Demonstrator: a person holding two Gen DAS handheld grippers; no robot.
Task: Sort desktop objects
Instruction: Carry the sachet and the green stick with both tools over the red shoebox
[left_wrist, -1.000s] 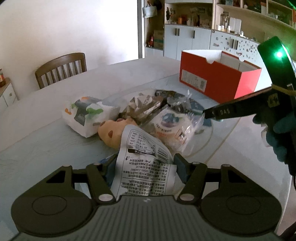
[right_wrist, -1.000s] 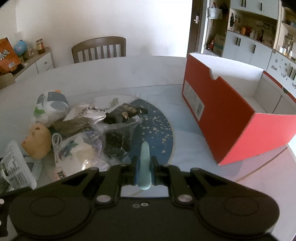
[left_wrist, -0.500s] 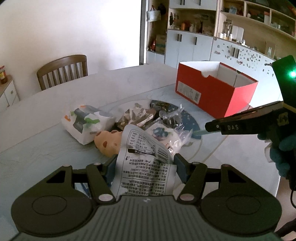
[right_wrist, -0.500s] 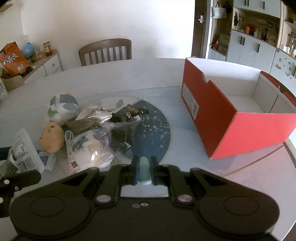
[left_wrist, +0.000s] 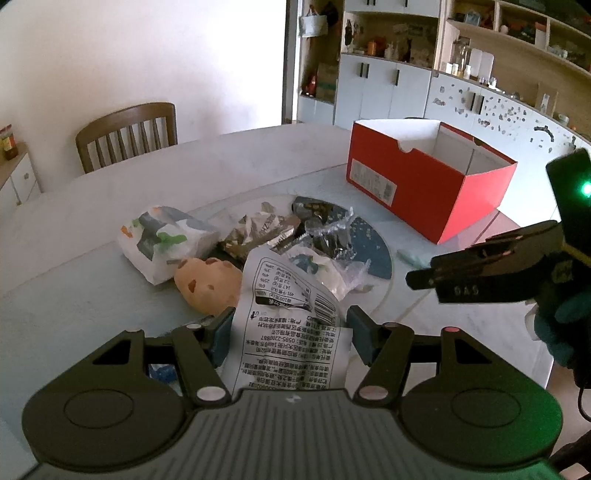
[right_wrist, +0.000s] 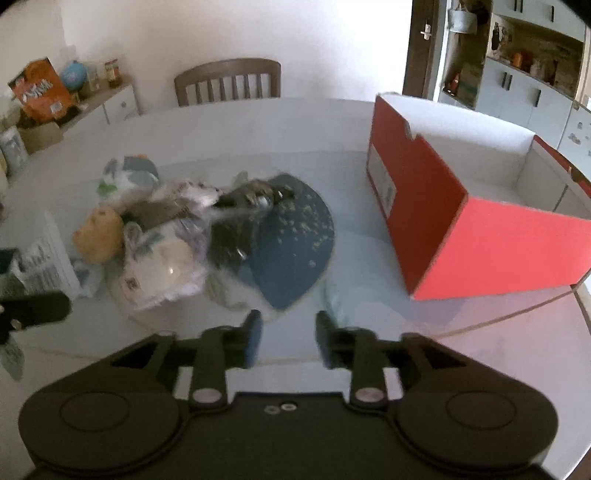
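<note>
Pale round table (left_wrist: 92, 295) (chair (left_wrist: 127, 134) behind); left gripper (left_wrist: 288, 332) clamps printed packet (left_wrist: 284, 314); right gripper (right_wrist: 288, 332) opening, empty.

left gripper (left_wrist: 288, 334): clamped, angled down | right gripper (right_wrist: 288, 338): jaws opening, nothing between, angled down

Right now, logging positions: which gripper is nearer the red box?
Right. The right gripper hangs just short of the red box; the left gripper sits behind the snack pile.
</note>
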